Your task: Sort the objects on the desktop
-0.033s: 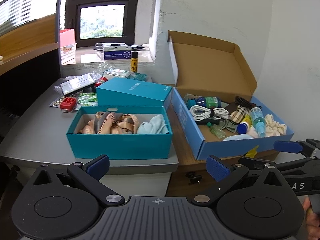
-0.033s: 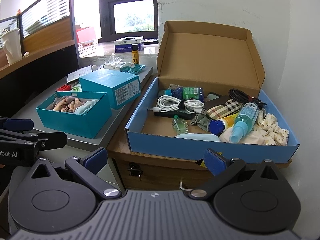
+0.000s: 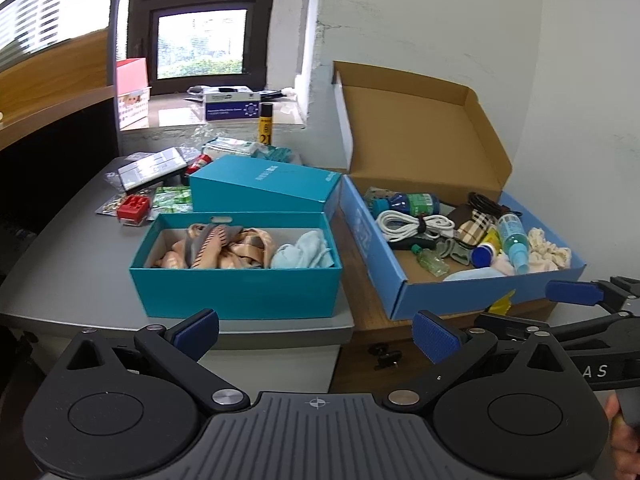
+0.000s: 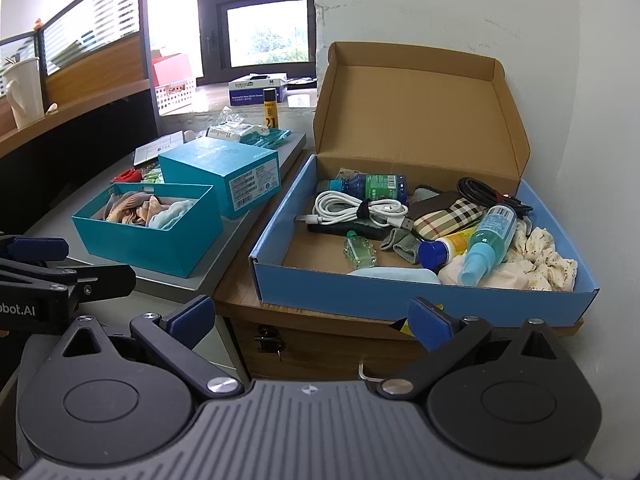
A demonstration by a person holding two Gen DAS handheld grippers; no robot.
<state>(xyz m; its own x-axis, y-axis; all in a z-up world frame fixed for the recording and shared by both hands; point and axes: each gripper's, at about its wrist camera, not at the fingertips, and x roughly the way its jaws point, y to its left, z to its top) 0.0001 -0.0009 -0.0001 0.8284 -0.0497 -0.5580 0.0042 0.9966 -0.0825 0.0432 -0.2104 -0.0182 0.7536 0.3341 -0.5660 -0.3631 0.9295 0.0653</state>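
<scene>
Nothing is shifting between the earlier pictures and now: we are holding both tools level, short of the desk edge. Our left gripper (image 3: 316,330) is hanging with fingers spread wide and empty, facing the teal box (image 3: 236,264) of folded cloths at 12 o'clock. Our right gripper (image 4: 310,320) is likewise gaping wide and empty, pointing at the blue cardboard box (image 4: 424,294), where a white cable (image 4: 356,210), spray bottle (image 4: 490,238) and small green bottle (image 4: 360,250) are lying.
</scene>
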